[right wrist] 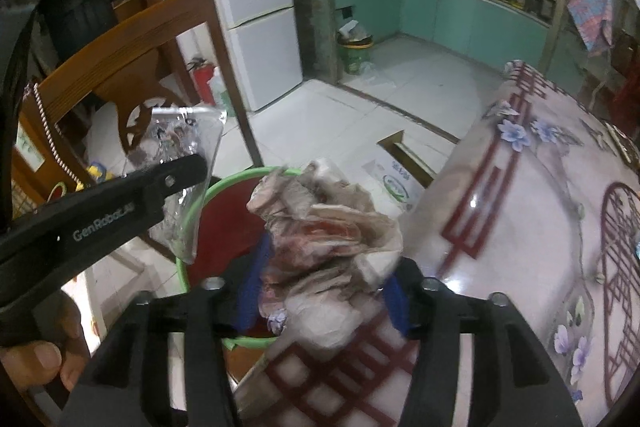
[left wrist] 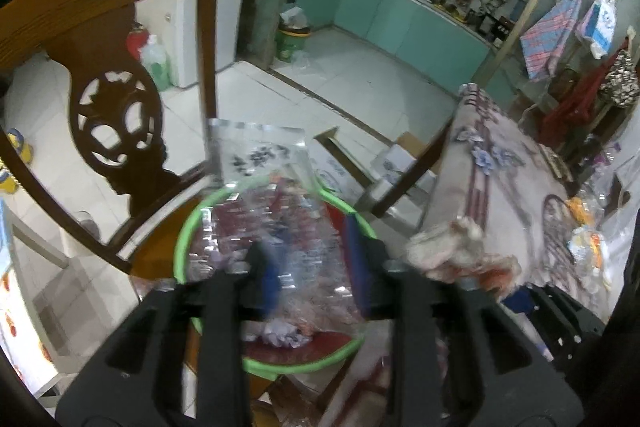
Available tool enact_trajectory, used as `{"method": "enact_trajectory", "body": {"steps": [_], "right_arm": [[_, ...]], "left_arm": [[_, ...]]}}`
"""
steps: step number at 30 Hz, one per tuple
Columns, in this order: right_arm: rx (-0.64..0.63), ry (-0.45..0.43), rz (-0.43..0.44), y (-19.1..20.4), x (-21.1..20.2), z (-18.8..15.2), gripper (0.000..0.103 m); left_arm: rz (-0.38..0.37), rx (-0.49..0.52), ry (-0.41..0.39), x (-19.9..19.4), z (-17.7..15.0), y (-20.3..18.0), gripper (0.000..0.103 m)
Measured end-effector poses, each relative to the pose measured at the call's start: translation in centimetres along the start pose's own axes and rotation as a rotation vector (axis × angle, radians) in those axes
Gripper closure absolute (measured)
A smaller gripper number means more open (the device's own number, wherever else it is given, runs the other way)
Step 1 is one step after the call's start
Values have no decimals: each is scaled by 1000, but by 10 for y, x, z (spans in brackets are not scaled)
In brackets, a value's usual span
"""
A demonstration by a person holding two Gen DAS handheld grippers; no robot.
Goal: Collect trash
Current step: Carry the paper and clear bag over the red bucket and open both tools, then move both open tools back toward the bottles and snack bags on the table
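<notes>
My left gripper (left wrist: pixel 316 263) is shut on a clear plastic wrapper (left wrist: pixel 276 211) and holds it over a green-rimmed bin (left wrist: pixel 188 227) with a red inside. The wrapper also shows in the right wrist view (right wrist: pixel 184 163), in the left gripper's black fingers (right wrist: pixel 176 179). My right gripper (right wrist: pixel 320 287) is shut on a crumpled stained paper wad (right wrist: pixel 324 223), held at the table's edge just above the bin's rim (right wrist: pixel 224 183). The wad shows at the right in the left wrist view (left wrist: pixel 452 247).
A carved wooden chair (left wrist: pixel 116 119) stands left of the bin. A table with a floral cloth (right wrist: pixel 540 227) is on the right, with more litter on it (left wrist: pixel 584 239). Cardboard boxes (left wrist: pixel 400 155) lie on the tiled floor beyond. A fridge (right wrist: pixel 260 7) stands behind.
</notes>
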State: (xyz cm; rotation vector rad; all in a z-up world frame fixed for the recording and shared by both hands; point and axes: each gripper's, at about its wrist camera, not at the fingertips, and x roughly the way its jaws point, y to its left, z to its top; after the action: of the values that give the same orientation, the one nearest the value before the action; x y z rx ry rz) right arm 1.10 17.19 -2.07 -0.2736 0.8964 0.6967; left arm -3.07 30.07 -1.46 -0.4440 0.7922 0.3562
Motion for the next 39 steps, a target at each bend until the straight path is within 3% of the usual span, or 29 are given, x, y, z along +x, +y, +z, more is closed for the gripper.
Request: {"method": "enact_trajectory", "body": {"steps": [1, 2, 6, 12, 14, 26, 32, 35, 39], "right_arm": [[-9, -5, -15, 1, 0, 0, 28], [-23, -23, -46, 1, -2, -2, 28], [-23, -20, -77, -10, -10, -12, 28], [79, -23, -107, -60, -44, -41, 26], [110, -25, -139, -83, -59, -55, 22], [251, 41, -414, -227, -144, -144, 22], [299, 46, -518, -297, -179, -172, 20], [384, 28, -508, -336, -186, -178, 17], [524, -11, -431, -385, -179, -177, 16]], "left_arm": [[10, -7, -20, -2, 2, 2, 23], [20, -17, -49, -6, 2, 3, 22], [27, -7, -67, -9, 3, 0, 22], [-58, 45, -3, 1, -3, -23, 22], [-94, 86, 15, 2, -8, -39, 22], [-277, 248, 111, 2, -42, -149, 21], [-349, 340, 153, 2, -67, -207, 21], [-367, 389, 173, 4, -80, -230, 21], [-399, 401, 191, 8, -91, -249, 21]]}}
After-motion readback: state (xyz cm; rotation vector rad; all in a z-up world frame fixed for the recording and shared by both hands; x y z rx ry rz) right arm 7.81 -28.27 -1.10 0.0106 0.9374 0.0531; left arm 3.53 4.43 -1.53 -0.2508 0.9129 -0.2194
